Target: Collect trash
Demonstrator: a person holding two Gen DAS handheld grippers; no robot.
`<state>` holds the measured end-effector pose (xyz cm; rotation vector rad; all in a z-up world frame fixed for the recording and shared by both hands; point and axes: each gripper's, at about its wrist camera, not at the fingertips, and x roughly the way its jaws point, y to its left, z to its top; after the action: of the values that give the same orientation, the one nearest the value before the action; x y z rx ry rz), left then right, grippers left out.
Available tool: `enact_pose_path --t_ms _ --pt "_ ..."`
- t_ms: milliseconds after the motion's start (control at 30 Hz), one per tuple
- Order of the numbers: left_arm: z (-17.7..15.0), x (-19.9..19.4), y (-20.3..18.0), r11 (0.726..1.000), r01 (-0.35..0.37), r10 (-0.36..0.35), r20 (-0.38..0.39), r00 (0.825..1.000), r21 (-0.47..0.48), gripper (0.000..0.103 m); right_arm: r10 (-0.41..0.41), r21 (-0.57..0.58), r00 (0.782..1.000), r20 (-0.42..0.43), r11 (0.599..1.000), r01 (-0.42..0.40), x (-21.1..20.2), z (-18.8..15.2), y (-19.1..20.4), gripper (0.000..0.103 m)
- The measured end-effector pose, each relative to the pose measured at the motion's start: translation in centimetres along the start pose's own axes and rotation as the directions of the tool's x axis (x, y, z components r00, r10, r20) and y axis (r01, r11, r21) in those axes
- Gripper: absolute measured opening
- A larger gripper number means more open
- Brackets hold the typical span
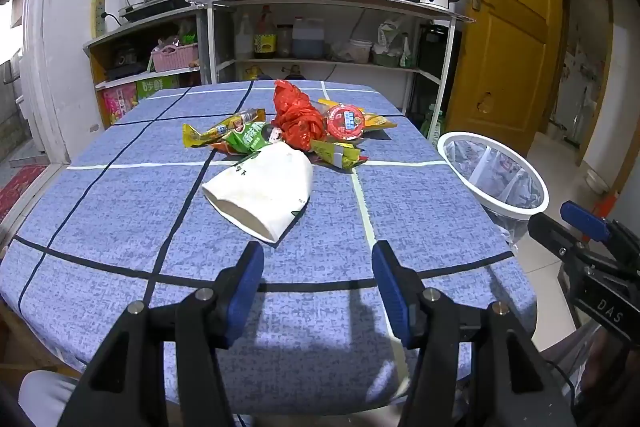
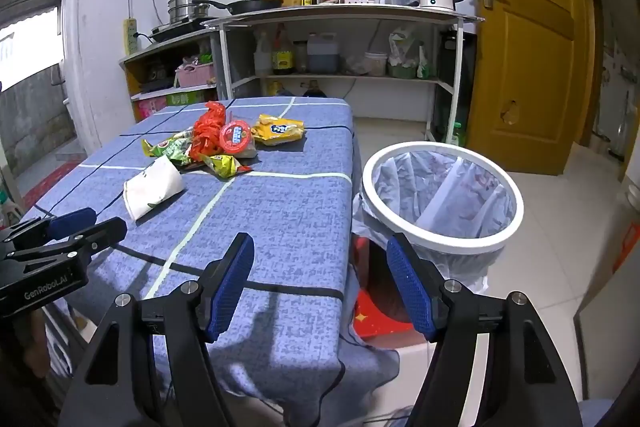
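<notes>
A pile of trash lies mid-table: a flattened white paper cup (image 1: 262, 191) nearest me, a crumpled red plastic bag (image 1: 296, 115), a round red-lidded cup (image 1: 345, 123), green and yellow snack wrappers (image 1: 236, 135). The cup also shows in the right wrist view (image 2: 154, 187), with a yellow packet (image 2: 280, 133) behind. A white-rimmed trash bin (image 2: 442, 195) with a clear liner stands on the floor right of the table. My left gripper (image 1: 318, 291) is open and empty over the table's near edge, short of the paper cup. My right gripper (image 2: 320, 287) is open and empty over the table's right corner beside the bin.
The table wears a blue checked cloth (image 1: 120, 219). Behind it stand kitchen shelves (image 1: 320, 27) with pots, bottles and a kettle. A yellow wooden door (image 2: 520, 27) is at the right. A red box (image 2: 380, 311) sits under the table by the bin.
</notes>
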<state>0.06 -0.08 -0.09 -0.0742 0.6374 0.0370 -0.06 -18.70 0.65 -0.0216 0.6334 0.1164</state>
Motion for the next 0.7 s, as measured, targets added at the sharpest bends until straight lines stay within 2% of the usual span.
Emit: enact_pose_path --t_ms 700 --pt "0.07 -0.18 -0.34 1.0 0.003 -0.003 0.0 1.0 0.002 0.058 -0.008 0.016 1.0 -0.002 1.0 0.008 0.15 0.07 -0.58 0.069"
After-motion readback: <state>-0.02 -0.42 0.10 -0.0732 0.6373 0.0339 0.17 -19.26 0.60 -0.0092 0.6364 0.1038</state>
